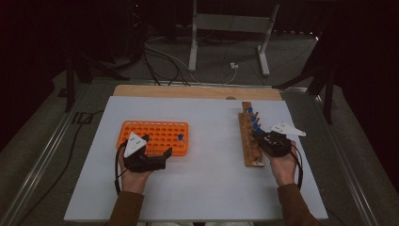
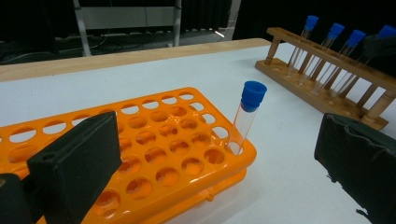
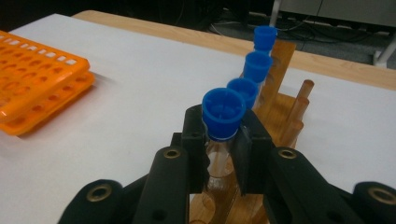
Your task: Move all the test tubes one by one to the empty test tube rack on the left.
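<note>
An orange tube rack (image 1: pixel 153 131) lies left of centre on the white mat, with one blue-capped tube (image 1: pixel 180 138) (image 2: pixel 247 116) upright in a hole near its right end. My left gripper (image 1: pixel 157 145) (image 2: pixel 219 154) stands open at the rack's near right corner, its jaws wide on either side of that tube without touching it. A wooden rack (image 1: pixel 251 153) (image 3: pixel 282 98) on the right holds several blue-capped tubes in a row. My right gripper (image 1: pixel 260 136) (image 3: pixel 223 144) is shut on the nearest tube (image 3: pixel 223 112), just under its cap, with the tube still standing in the rack.
The white mat (image 1: pixel 207 188) covers a wooden table whose bare edge (image 1: pixel 188 91) shows at the back. Beyond it are a metal stand (image 1: pixel 226 23) and cables on the floor. Bare mat lies between the two racks and in front of them.
</note>
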A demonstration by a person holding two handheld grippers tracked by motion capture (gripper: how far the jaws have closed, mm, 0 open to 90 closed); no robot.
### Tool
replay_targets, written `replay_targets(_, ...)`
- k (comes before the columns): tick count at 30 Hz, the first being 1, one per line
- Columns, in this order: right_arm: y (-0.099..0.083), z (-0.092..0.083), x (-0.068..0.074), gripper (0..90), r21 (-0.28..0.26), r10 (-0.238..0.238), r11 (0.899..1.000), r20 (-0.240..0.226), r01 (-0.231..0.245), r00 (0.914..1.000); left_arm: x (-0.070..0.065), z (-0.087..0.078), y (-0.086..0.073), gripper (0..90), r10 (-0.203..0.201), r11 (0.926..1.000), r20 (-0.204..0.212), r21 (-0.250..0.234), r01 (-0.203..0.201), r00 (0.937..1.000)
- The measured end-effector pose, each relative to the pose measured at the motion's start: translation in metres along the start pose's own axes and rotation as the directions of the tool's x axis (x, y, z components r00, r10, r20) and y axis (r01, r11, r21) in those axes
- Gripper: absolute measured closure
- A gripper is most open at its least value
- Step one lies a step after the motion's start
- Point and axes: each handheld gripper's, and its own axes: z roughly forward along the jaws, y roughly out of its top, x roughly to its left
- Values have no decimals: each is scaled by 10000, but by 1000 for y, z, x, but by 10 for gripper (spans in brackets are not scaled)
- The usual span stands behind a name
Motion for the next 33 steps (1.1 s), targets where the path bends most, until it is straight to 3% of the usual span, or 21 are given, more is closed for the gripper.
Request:
replay_targets(20,20,-28,2,769,-863,-152,9962,48,156,9999,-2,2,-1,11,93,9999,98,100,-94,9999)
replay_targets(33,30,-38,13,769,-1231,-445,9915,-127,426,9989,-2,1,1,11,120,9999,119,55,-120,9999)
